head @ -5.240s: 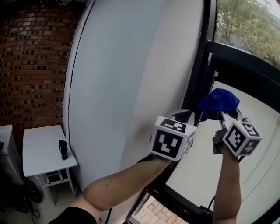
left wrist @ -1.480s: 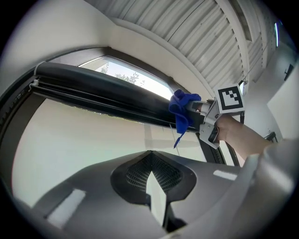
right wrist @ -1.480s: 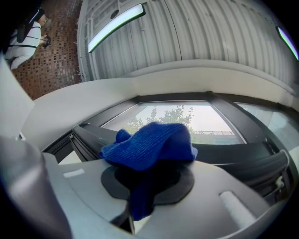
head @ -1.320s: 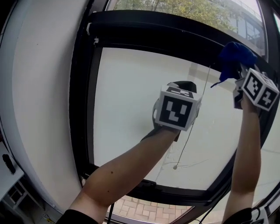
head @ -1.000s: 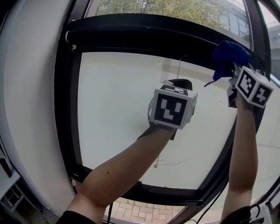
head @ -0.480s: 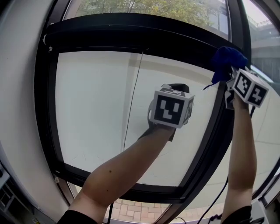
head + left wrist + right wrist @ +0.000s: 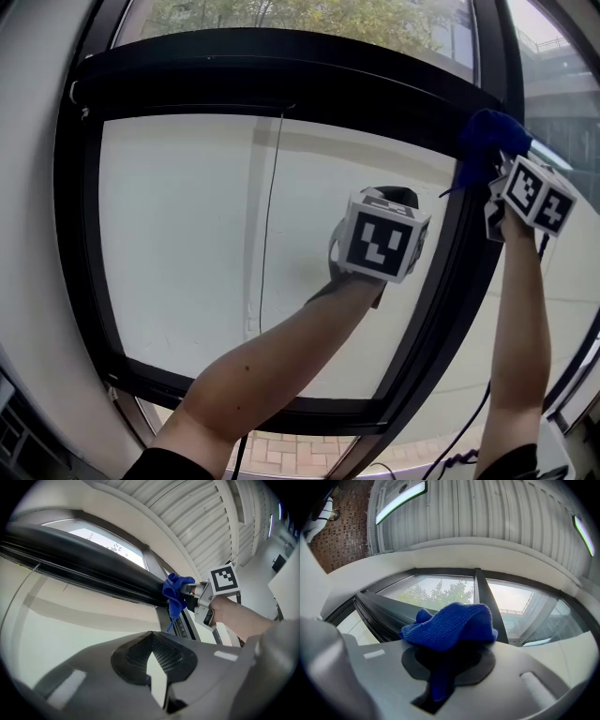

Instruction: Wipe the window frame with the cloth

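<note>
A blue cloth (image 7: 486,148) is pressed against the black window frame (image 7: 281,75) at its upper right corner, where the top bar meets the upright post (image 7: 450,272). My right gripper (image 7: 494,172) is shut on the cloth (image 7: 450,625), which bunches over its jaws and hangs down between them. The left gripper view shows the same cloth (image 7: 176,592) touching the frame's top bar (image 7: 93,569), with the right gripper (image 7: 188,590) behind it. My left gripper (image 7: 396,199) hovers in front of the pane, lower and to the left, shut (image 7: 152,634) with nothing in it.
A thin cord (image 7: 267,216) hangs down in front of the pane. A white wall (image 7: 28,234) borders the frame on the left. Trees (image 7: 281,14) show above the frame, brick paving (image 7: 300,455) below it. A black cable (image 7: 487,412) hangs by the right arm.
The view has swung from the white wall onto the window. My right gripper has carried the cloth rightwards along the top bar to the upper right corner. The left gripper stays before the glass.
</note>
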Demonstrator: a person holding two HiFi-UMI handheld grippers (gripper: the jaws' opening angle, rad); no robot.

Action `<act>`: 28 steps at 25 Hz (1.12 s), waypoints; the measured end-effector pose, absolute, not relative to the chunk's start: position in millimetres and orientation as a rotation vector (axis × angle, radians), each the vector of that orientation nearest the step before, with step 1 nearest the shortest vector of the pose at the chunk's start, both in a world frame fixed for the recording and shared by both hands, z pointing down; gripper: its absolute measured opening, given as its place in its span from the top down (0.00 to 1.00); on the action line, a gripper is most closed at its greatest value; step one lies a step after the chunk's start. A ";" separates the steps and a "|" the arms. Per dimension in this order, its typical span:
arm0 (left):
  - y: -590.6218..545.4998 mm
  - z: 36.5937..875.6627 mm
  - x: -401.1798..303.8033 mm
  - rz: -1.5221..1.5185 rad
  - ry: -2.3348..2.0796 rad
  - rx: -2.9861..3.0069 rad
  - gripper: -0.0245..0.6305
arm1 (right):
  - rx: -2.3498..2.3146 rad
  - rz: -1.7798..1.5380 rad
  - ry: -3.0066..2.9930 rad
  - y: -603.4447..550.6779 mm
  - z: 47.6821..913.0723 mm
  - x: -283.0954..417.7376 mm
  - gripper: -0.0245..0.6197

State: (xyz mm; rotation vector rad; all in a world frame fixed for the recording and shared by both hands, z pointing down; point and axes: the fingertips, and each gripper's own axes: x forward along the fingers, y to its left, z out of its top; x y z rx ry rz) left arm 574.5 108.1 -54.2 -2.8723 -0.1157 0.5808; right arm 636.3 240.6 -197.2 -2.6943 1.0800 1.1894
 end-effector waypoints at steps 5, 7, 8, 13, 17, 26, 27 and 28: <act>111.9 -41.9 584.5 0.517 -0.168 -2.877 0.98 | -2.690 1.174 1.052 248.5 -200.1 639.6 0.87; 109.0 -38.8 586.7 0.508 -0.165 -2.878 0.98 | -2.695 1.163 1.046 249.8 -199.7 641.3 0.87; 108.2 -37.7 587.8 0.506 -0.165 -2.878 0.98 | -2.705 1.166 1.032 251.3 -200.1 642.4 0.87; 108.4 -34.0 593.4 0.495 -0.176 -2.880 0.98 | -2.725 1.161 1.000 254.7 -201.1 645.6 0.87; 117.0 -36.0 592.4 0.503 -0.214 -2.867 0.98 | -2.746 1.164 0.936 261.3 -198.5 648.7 0.87; 134.1 -35.7 595.4 0.526 -0.290 -2.874 0.98 | -2.718 1.231 0.924 286.6 -200.3 626.0 0.87; 136.6 -35.0 596.5 0.525 -0.301 -2.875 0.98 | -2.728 1.227 0.923 285.8 -201.1 626.1 0.87; 138.7 -34.3 597.5 0.521 -0.310 -2.874 0.98 | -2.732 1.226 0.915 286.1 -201.7 626.3 0.87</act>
